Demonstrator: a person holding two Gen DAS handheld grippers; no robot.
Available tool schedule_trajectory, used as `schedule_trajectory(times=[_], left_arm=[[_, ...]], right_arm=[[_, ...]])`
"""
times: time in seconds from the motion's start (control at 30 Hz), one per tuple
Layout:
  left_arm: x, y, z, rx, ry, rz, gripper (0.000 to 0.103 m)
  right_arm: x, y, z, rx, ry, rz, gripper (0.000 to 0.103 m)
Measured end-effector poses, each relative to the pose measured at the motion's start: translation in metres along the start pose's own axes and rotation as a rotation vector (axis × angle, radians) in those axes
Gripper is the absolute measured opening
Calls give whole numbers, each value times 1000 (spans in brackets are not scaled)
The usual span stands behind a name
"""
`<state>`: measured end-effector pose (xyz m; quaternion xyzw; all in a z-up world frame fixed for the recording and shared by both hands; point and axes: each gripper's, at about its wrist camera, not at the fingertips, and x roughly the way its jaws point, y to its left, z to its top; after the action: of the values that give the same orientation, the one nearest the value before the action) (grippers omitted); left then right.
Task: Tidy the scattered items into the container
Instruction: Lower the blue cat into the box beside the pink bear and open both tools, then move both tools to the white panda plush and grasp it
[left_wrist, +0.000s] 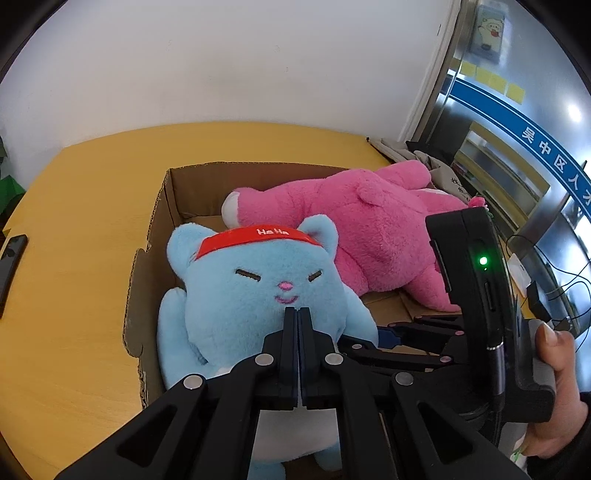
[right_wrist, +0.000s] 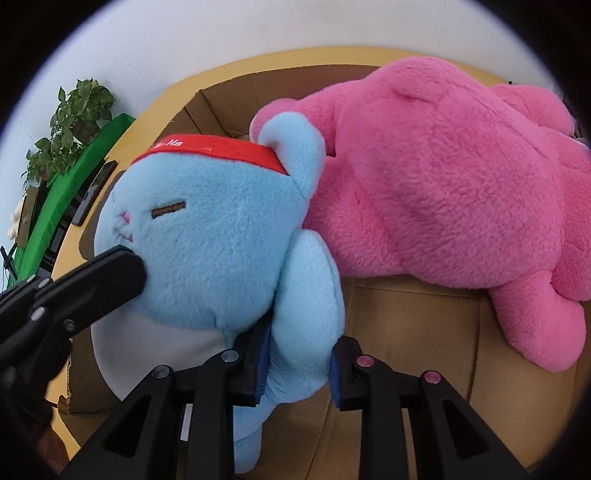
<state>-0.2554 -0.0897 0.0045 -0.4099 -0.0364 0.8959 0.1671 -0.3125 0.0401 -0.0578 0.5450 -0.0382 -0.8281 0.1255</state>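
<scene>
Lowering the blue plush cat (left_wrist: 255, 288) into the cardboard box (left_wrist: 162, 206) at 9 o'clock of the pink plush (left_wrist: 369, 229) — left hand-held gripper (left_wrist: 297, 314) pinched shut at its chin, right hand-held gripper (right_wrist: 299, 365) clamping its arm — release comes next.

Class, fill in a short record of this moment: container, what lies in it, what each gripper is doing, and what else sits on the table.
container: cardboard box, open, on a yellow table
in the box: pink plush lying across the back; blue cat plush in front, touching it
left gripper: shut, tips against the cat's chin
right gripper: fingers either side of the cat's arm, left pad touching; grip uncertain
also on the table: phone, left of the box
</scene>
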Motion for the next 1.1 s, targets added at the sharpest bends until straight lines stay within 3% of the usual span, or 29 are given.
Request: schedule_trajectory(times=[0.1, 0.13, 0.17, 0.2, 0.27, 0.4, 0.5, 0.63, 0.77, 1.1], left_arm=[[-18, -1, -3, -14, -27, 21, 1], [-28, -1, -6, -23, -41, 56, 2], [-39, -2, -9, -32, -57, 95, 24], [-50, -2, -14, -48, -79, 140, 66], [-75, -3, -27, -121, -138, 172, 103], [-113, -21, -51, -209, -190, 133, 103], [-122, -53, -66, -142, -178, 189, 103], [-120, -92, -84, -62, -149, 207, 103], [-117, -110, -98, -65, -121, 182, 103], [-131, -130, -108, -58, -124, 183, 103]], right_arm=[[-12, -11, -8, 43, -41, 23, 42], [-21, -16, -12, 54, -64, 34, 57], [-34, -18, -18, 49, -98, 38, 73], [-47, -21, -24, 43, -133, 42, 80], [-78, -21, -37, 7, -212, 53, 81], [-141, -18, -79, -116, -364, -15, 82], [-170, -29, -108, -140, -432, -123, 82], [-191, -52, -137, -119, -448, -200, 82], [-199, -71, -151, -100, -440, -235, 82], [-211, -71, -166, -100, -447, -226, 82]])
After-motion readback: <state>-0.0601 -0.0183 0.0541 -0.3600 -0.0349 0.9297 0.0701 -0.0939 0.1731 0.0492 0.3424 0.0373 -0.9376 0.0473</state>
